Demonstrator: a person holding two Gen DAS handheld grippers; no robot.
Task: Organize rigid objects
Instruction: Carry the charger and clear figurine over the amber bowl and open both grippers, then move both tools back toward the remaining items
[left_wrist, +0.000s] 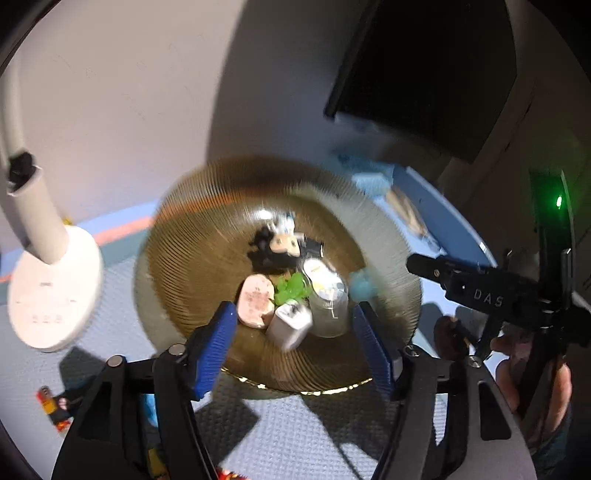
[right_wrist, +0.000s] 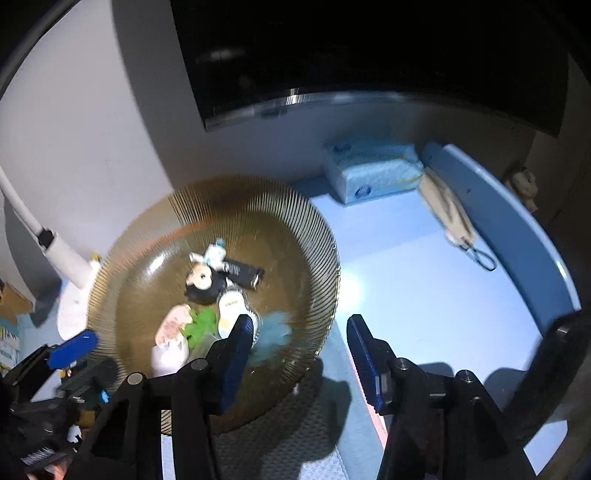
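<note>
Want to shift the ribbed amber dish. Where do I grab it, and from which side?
Grip the amber dish by its thin ribbed rim, jaws straddling the edge. The right gripper is probably best placed: its open jaws already bracket the right-hand rim. The centre is piled with small items.

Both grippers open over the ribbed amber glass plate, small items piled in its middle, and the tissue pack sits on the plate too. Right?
Not the tissue pack: the right wrist view shows it on the blue table by the wall, off the plate. The rest holds: left gripper and right gripper are open.

amber ribbed glass plate | flat on blue mat | small objects clustered at centre
</note>
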